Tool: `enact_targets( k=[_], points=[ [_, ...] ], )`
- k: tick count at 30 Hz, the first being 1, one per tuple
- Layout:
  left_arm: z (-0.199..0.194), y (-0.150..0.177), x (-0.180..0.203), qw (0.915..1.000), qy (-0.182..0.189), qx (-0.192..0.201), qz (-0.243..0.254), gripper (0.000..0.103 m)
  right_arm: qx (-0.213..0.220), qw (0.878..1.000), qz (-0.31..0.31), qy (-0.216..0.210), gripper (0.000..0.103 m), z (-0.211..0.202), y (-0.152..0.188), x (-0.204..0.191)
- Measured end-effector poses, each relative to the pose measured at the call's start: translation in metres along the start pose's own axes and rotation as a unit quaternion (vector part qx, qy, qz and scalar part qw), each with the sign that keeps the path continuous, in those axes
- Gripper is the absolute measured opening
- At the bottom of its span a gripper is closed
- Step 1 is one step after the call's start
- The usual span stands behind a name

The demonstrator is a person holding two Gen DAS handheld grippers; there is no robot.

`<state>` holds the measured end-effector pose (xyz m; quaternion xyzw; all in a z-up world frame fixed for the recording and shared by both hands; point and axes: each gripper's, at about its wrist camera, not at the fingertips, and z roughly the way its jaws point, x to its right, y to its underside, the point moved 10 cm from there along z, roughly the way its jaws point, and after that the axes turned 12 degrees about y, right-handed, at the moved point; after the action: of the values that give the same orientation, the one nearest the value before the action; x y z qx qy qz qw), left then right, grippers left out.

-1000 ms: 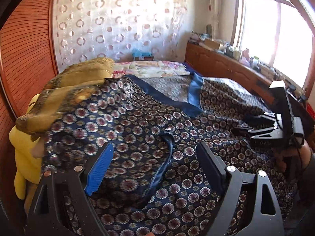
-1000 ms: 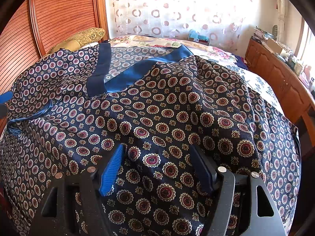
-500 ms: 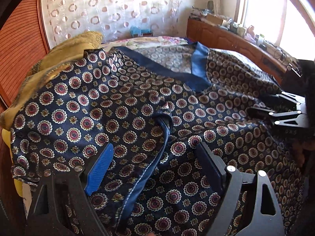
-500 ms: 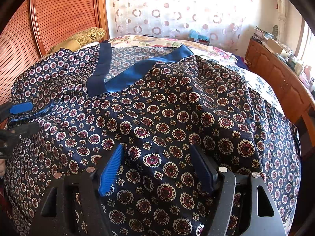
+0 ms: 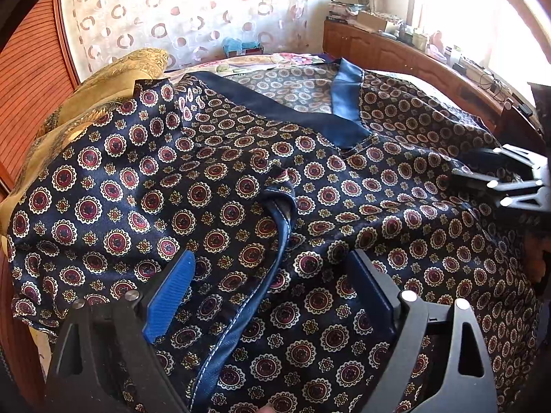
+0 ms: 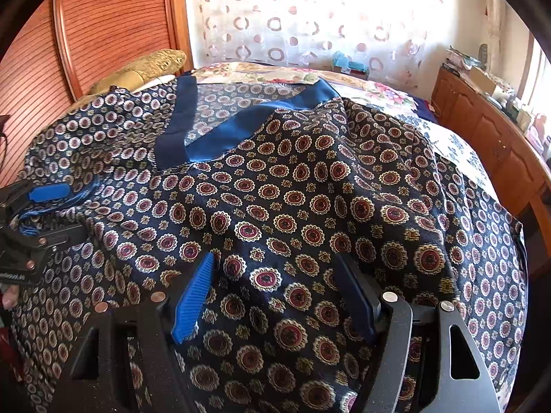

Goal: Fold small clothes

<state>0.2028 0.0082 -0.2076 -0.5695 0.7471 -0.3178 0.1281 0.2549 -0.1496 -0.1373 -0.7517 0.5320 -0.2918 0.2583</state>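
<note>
The patterned garment point(image 6: 310, 206) lies spread on the bed, beneath both grippers. The left gripper point(image 5: 272, 296) straddles its blue-edged hem point(image 5: 275, 241), jaws apart; the right gripper point(image 6: 275, 292) hovers, likewise spread.

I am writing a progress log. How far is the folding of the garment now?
Early. Done: the garment lies spread on the bed, neckband up. In hand: the open left gripper straddles a blue-trimmed edge; the right gripper is open over the cloth. Left: no fold shows yet.
</note>
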Motion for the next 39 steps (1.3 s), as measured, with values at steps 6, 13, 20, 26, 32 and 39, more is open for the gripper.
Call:
enact_targets(
  k=[6,13,20,26,32,39],
  points=[
    [0.000,0.000,0.000,1.0000,-0.002,-0.001,0.001,0.090,0.046,0.998,0.044,0.029,0.073,-0.042,-0.005,0.082],
    [0.000,0.000,-0.002,1.0000,-0.004,-0.001,0.001,0.090,0.007,0.990,0.100,0.101,0.073,-0.035,0.045,0.202],
    [-0.001,0.001,-0.001,1.0000,-0.007,0.000,-0.001,0.090,-0.048,0.982,0.166,0.071,0.056,-0.012,0.088,0.249],
    [-0.001,0.001,-0.001,1.0000,-0.005,0.000,-0.002,0.090,-0.044,0.983,0.177,0.027,0.021,-0.008,0.087,0.257],
    [-0.001,0.001,-0.001,1.0000,-0.005,0.000,-0.003,0.090,-0.027,0.987,0.146,0.065,0.002,-0.007,0.077,0.254],
    [-0.001,0.001,-0.001,1.0000,-0.004,0.000,-0.003,0.090,0.034,0.982,0.168,0.078,0.001,-0.042,0.057,0.271]
  ],
)
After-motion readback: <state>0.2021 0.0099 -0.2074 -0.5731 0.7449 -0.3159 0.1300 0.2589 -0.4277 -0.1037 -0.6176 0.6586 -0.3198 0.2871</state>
